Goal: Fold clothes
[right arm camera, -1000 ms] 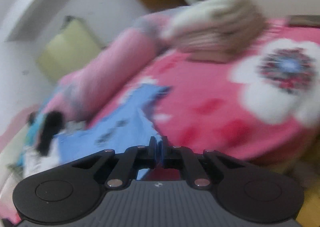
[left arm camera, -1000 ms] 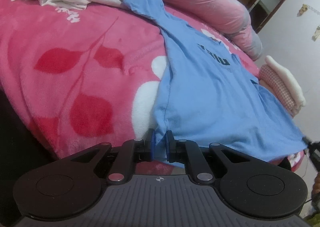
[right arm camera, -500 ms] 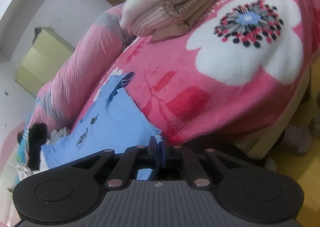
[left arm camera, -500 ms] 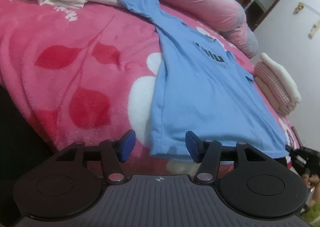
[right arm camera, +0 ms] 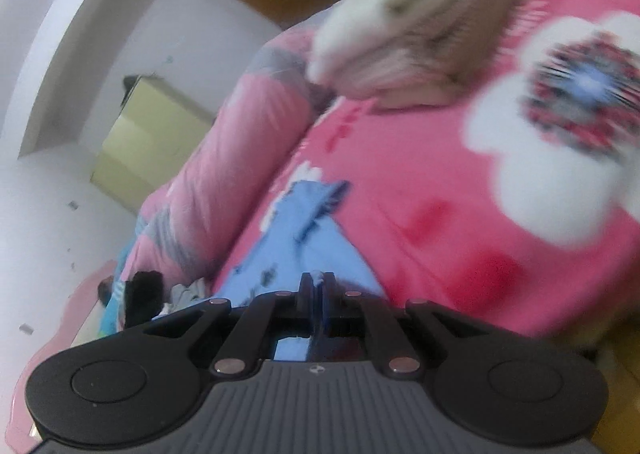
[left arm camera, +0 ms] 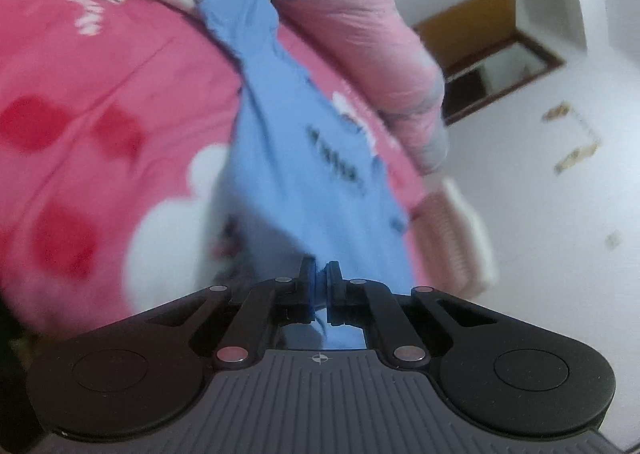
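1. The left black two-finger gripper (left arm camera: 320, 274) pinches the hem of the light blue cotton T-shirt (left arm camera: 304, 173).
2. The right black two-finger gripper (right arm camera: 318, 282) clamps the same shirt (right arm camera: 296, 242) at another edge.
3. The shirt stretches away over the pink fleece flower-print blanket (left arm camera: 100, 101).
4. Beyond it lie a pink rolled quilt (left arm camera: 360, 33) and a blurred stack of folded cream and pink clothes (right arm camera: 412, 33).

Blue T-shirts: you have one (left arm camera: 296, 157), on the pink blanket (left arm camera: 100, 125).
Grippers: you hold two, left (left arm camera: 320, 274) and right (right arm camera: 318, 282).
Folded stacks: one (right arm camera: 412, 41), on the blanket beyond the shirt.
Rolled quilts: one (left arm camera: 360, 25), along the blanket's far side.
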Demonstrator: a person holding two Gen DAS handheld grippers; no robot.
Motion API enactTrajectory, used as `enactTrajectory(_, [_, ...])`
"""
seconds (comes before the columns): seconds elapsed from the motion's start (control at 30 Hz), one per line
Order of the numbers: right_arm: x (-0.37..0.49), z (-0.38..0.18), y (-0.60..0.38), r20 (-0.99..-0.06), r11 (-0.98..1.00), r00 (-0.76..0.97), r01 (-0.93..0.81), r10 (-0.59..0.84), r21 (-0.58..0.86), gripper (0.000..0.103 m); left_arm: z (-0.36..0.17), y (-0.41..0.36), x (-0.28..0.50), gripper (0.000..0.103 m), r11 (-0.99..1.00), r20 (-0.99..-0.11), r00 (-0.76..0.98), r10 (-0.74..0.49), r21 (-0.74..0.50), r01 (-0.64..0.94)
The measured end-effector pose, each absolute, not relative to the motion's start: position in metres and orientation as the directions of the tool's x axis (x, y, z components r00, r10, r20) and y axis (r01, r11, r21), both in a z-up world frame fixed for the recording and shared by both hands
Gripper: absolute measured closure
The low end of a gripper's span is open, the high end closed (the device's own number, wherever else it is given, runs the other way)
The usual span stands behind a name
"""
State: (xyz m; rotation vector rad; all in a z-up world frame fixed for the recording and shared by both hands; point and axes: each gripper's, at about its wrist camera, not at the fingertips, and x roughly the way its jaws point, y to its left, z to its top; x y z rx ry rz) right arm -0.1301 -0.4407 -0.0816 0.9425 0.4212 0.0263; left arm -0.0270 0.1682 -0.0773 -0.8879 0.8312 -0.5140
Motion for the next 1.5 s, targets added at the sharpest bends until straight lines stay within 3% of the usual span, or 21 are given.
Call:
enactTrajectory(0.1, [-0.060,-0.045,-0.448,-0.303,0.579,0.922,0.113,0.242,0.807,0.100,-0.056,0.176,0.037,0.101,0.517,-0.375,0.643,-0.667,-0.855,0.038])
enactTrajectory(0.2, [-0.020,0.015,-0.448,-0.200,0.599,0.948,0.012,0.248,0.800,0.100,-0.002,0.187,0.074,0.101,0.464,-0.256,0.727,-0.638,-0.880,0.098])
enactTrajectory(0.33, [-0.032,0.101,-0.439,0.016,0.683,0.976,-0.165,0.218,0.711,0.100,0.062,0.200,0.040,0.101,0.498,-0.077,0.808,-0.584,-0.821,0.281])
enactTrajectory(0.4, [-0.061,0.107,-0.440,0.063,0.713,0.979,-0.184,0.193,0.677,0.100,0.055,0.204,0.015,0.101,0.519,-0.075,0.804,-0.590,-0.798,0.307])
enactTrajectory(0.47, [-0.081,0.082,-0.443,0.005,0.724,0.986,-0.125,0.165,0.678,0.100,0.036,0.205,-0.009,0.101,0.551,-0.116,0.790,-0.602,-0.776,0.306])
enactTrajectory(0.63, [-0.115,-0.024,-0.452,-0.275,0.654,0.951,0.120,0.140,0.747,0.100,-0.069,0.189,-0.044,0.101,0.636,-0.393,0.697,-0.599,-0.763,0.116])
enactTrajectory(0.73, [-0.133,-0.090,-0.455,-0.419,0.566,0.897,0.274,0.143,0.777,0.100,-0.111,0.192,-0.055,0.101,0.619,-0.460,0.657,-0.597,-0.786,0.012])
enactTrajectory(0.8, [-0.144,-0.116,-0.455,-0.463,0.535,0.874,0.325,0.143,0.780,0.100,-0.131,0.196,-0.062,0.101,0.615,-0.496,0.639,-0.588,-0.787,-0.044])
enactTrajectory(0.97, [-0.151,-0.134,-0.450,-0.499,0.534,0.858,0.368,0.120,0.761,0.100,-0.145,0.194,-0.064,0.101,0.660,-0.553,0.606,-0.572,-0.749,-0.060])
enactTrajectory(1.23, [-0.161,-0.103,-0.451,-0.459,0.582,0.883,0.326,0.093,0.745,0.100,-0.128,0.195,-0.075,0.101,0.657,-0.529,0.610,-0.590,-0.754,-0.017])
enactTrajectory(1.5, [-0.169,-0.118,-0.450,-0.491,0.568,0.866,0.359,0.092,0.741,0.100,-0.137,0.195,-0.071,0.101,0.657,-0.555,0.585,-0.591,-0.752,-0.049])
